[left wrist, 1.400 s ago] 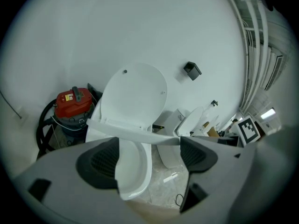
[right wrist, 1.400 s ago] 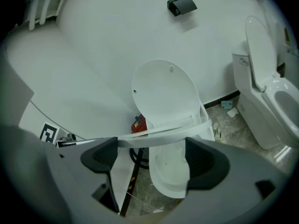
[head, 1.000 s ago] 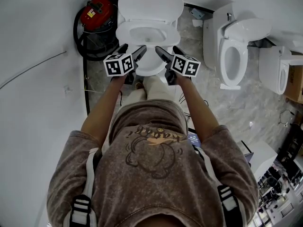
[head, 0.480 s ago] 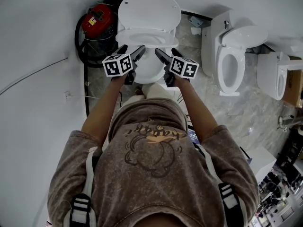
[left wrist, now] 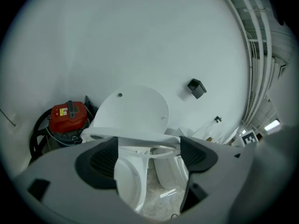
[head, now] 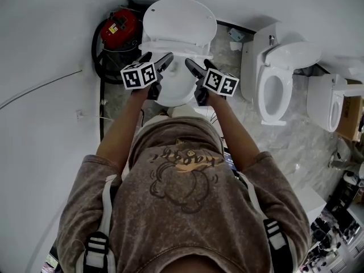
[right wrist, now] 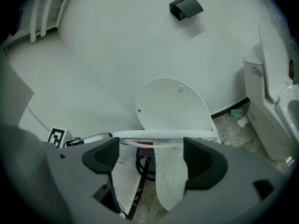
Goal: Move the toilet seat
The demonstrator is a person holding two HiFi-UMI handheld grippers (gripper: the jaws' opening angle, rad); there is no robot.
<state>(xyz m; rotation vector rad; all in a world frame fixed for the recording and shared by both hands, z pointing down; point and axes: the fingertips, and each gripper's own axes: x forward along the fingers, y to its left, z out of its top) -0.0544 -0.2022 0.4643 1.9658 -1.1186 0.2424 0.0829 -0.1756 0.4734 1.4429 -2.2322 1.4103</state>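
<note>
Between left gripper (head: 160, 58) and right gripper (head: 198, 65), toilet seat (right wrist: 163, 134) looks half-hidden.

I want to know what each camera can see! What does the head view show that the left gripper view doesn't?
Only the head view shows the person's brown top and bare arms. Only the left gripper view shows the white pipes running up the wall. Both show the raised toilet lid and the red machine beside it.
</note>
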